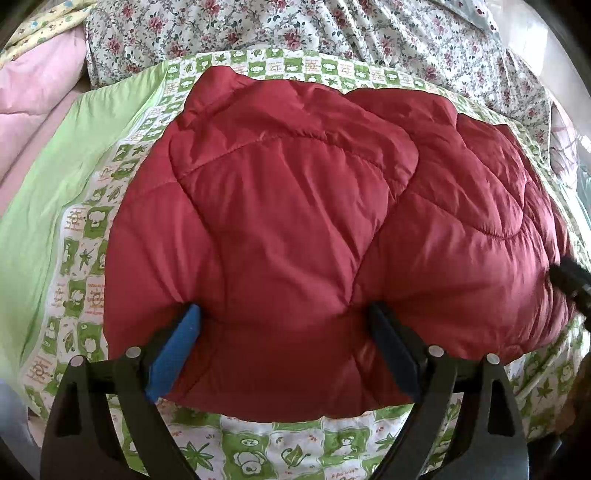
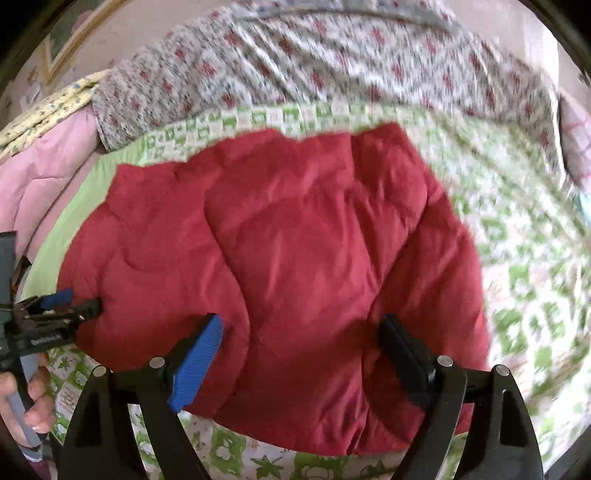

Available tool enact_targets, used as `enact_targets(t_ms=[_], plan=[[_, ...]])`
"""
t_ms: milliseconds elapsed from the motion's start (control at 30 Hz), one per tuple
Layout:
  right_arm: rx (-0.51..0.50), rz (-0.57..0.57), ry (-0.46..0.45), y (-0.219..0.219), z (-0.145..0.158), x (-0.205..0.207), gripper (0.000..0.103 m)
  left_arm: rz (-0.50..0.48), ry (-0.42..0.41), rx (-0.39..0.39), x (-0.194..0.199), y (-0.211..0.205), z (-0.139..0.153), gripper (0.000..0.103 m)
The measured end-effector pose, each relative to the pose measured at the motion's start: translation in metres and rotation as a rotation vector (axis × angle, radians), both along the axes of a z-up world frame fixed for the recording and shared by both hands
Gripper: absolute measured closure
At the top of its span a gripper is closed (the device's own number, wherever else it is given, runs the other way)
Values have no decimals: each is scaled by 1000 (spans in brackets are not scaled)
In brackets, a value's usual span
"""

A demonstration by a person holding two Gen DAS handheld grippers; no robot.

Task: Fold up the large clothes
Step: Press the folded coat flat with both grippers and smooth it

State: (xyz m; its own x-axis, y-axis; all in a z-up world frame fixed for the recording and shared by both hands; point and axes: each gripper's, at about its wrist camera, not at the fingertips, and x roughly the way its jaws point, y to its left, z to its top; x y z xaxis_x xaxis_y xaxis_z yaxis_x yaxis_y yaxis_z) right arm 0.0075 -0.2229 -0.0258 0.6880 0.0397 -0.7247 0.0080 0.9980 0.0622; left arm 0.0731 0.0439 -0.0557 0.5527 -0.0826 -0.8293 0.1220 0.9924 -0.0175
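Clearly the red jacket (image 1: 295, 221) lies folded into a puffy bundle on the green-patterned sheet (image 1: 280, 454) of the bed, just below the floral quilt (image 1: 332, 33), which gives it a flat, soft base for folding. Both grippers stand at the jacket's near edge with fingers spread wide: the left gripper (image 1: 284, 332) straddles a bulge of padding, pads touching its sides without a firm pinch, probably to gather a thick hem. The right gripper (image 2: 299, 347) sits likewise beside it, so both could lift that edge together.
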Motion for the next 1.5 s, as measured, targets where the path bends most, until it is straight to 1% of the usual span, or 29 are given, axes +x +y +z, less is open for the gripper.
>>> enact_targets(t_ms=[67,133,233,300,367,400,500,600,733,800,867,933,1000,1133,1300,1467,1500], plan=[[17,15,-13,2,7,4,16,-1,0,7,0,-1,-1,10],[36,31,-5,5,7,11,16,-2,5,9,0,0,-1,10],[44,54,17,10,4,24,16,-10,-11,5,-1,0,11,11],[42,62,21,13,5,30,16,-23,-32,-25,3,0,23,11],[33,59,38,11,2,38,15,-22,-23,-72,14,4,27,11],[25,49,53,9,-2,42,14,-16,-10,-80,22,5,25,11],[25,33,87,-2,-13,57,14,-10,26,-67,45,4,10,11],[53,19,103,-14,-18,68,14,-10,36,-58,60,2,5,9],[70,-4,111,-17,-14,75,14,-9,47,-56,69,0,2,8],[66,5,74,-12,-2,74,15,-8,49,-52,70,-1,2,7],[54,6,65,-9,1,78,15,-10,47,-43,72,-1,0,6],[70,-5,94,-16,-9,86,14,-12,44,-40,72,-2,0,6],[84,-3,97,-23,-21,93,14,-16,38,-42,73,-1,-1,5],[89,-5,90,-26,-28,95,14,-19,34,-34,78,-2,-6,0],[80,-8,85,-25,-28,93,14,-20,31,-25,80,-2,-8,0],[73,-26,53,-20,-7,77,15,-17,36,-23,81,-2,-10,0],[58,-26,61,-18,-8,74,15,-17,35,-23,80,-3,-10,0]])
